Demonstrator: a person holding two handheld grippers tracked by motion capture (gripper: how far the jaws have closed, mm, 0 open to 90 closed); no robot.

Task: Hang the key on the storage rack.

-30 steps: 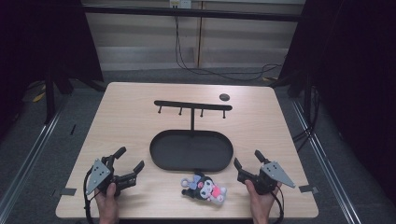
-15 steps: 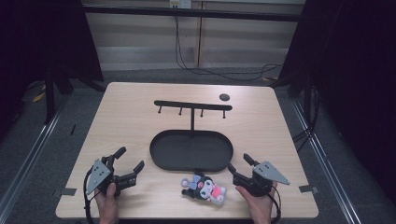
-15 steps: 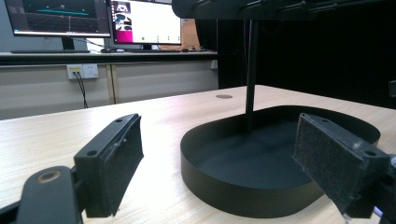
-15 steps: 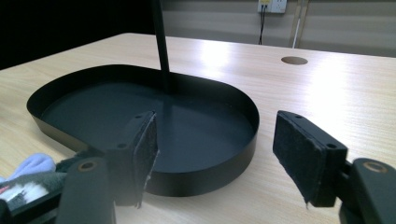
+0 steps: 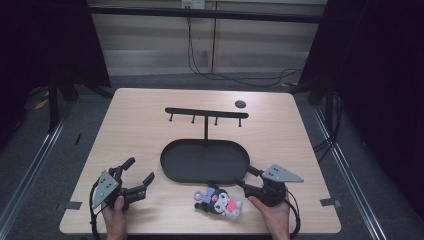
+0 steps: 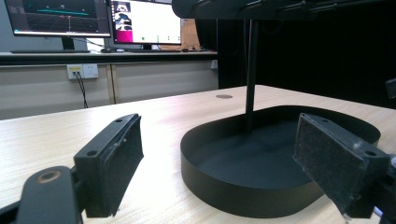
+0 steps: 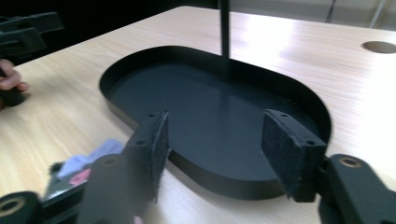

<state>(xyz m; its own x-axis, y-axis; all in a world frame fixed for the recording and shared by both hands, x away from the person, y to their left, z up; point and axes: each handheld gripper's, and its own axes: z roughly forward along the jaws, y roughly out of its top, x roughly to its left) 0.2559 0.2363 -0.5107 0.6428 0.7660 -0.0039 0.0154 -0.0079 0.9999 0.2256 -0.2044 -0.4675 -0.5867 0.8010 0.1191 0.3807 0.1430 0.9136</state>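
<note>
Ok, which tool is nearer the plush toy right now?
Right. The right tool sits just beside the plush toy, on its right, jaws open. The left tool is well off to its left, across bare table.

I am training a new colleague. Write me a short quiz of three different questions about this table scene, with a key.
1. True or false: the plush toy lies inside the black oval tray.
2. Which tool is nearer to the toy: A) left tool B) right tool?
3. Fill in: both tools have their jaws ____.

Key: 1 false, it lies on the table in front of the tray. 2 B. 3 open.
</note>
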